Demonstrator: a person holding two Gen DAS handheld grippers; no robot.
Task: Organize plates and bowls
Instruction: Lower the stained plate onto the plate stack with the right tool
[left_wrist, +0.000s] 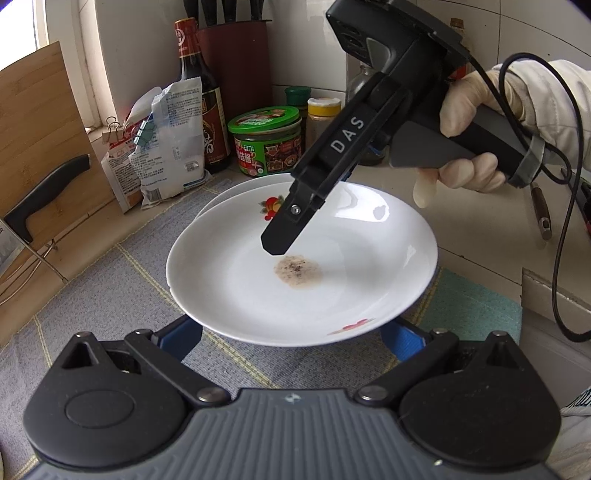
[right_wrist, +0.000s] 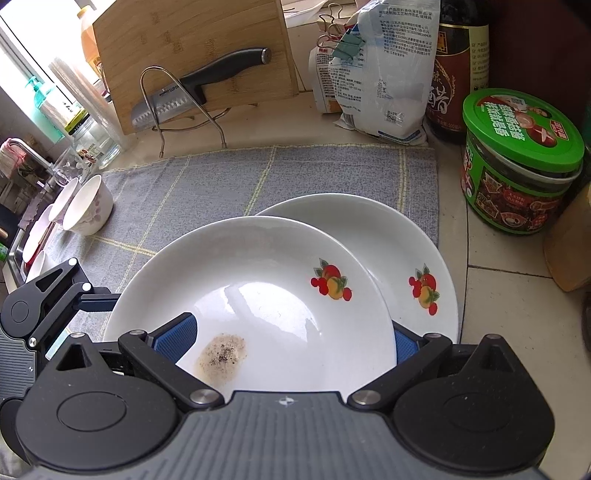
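Right gripper (left_wrist: 275, 243): black body, white "DAS" lettering on the slide, grey handle, one silver screw near the fingertip. Black cable (left_wrist: 565, 221) looped off the handle's rear. Hand (left_wrist: 465, 147) wore a pale glove, white sleeve (left_wrist: 554, 107) above it. Left gripper (left_wrist: 291, 332): grey ribbed housing, small logo at centre, two round black pods, black linkage arms with silver pivot pins, blue textured pads (left_wrist: 400, 338). Right wrist view showed the same build.
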